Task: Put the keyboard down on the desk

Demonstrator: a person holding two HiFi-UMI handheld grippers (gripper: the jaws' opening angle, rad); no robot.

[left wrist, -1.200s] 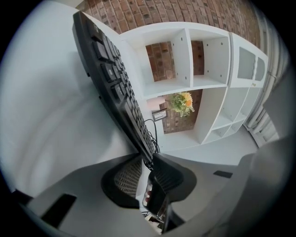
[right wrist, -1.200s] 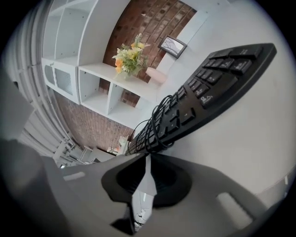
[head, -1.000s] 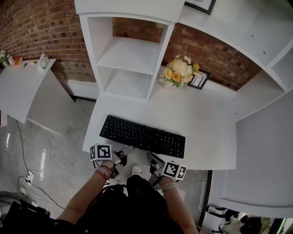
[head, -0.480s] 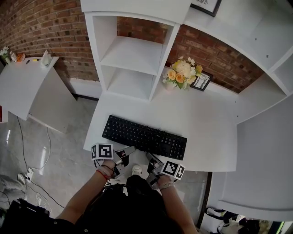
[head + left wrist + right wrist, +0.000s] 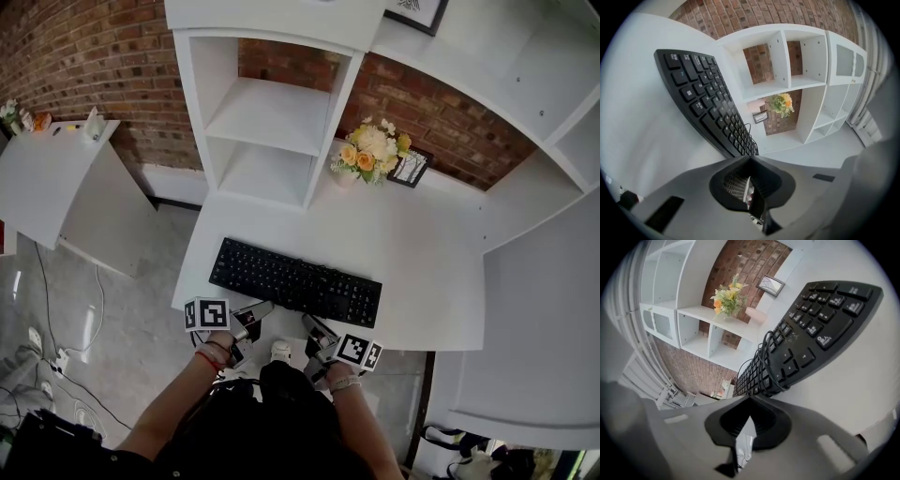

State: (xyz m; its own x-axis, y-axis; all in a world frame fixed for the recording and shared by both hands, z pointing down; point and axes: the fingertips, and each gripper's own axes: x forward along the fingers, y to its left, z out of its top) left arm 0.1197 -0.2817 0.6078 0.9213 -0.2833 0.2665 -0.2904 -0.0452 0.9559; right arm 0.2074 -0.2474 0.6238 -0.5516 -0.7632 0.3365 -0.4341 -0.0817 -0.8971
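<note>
Keyboard (image 5: pixel 295 279) lies flat, keys up, on the white worktop (image 5: pixel 422 253), its long side roughly along the front edge and close to it. Nothing grips it. The right gripper view shows its black cable (image 5: pixel 765 365) looped round the end of the board nearest that gripper. In the head view the loop is too small to make out, so I cannot say whether it props that end up off the surface. Left hand-held gripper (image 5: pixel 262 308) sits at the front edge, just short of the keyboard's near side. Its jaws are pressed together with nothing between them, and its own view shows the keys beyond the tips. Right hand-held gripper (image 5: pixel 311 325) is beside it toward the keyboard's middle, jaws likewise pressed together and empty. Judgement: the set-down itself looks done, and the step in hand is the release and clearing away. The next move calls for drawing both hand-held grippers straight back from the edge, without snagging the cable loop or nudging the board. Further back on the worktop stand flowers (image 5: pixel 370 150) and a picture frame (image 5: pixel 408 166), well apart from the keyboard. The white shelf unit (image 5: pixel 272 122) and brick wall (image 5: pixel 84 56) lie behind.
</note>
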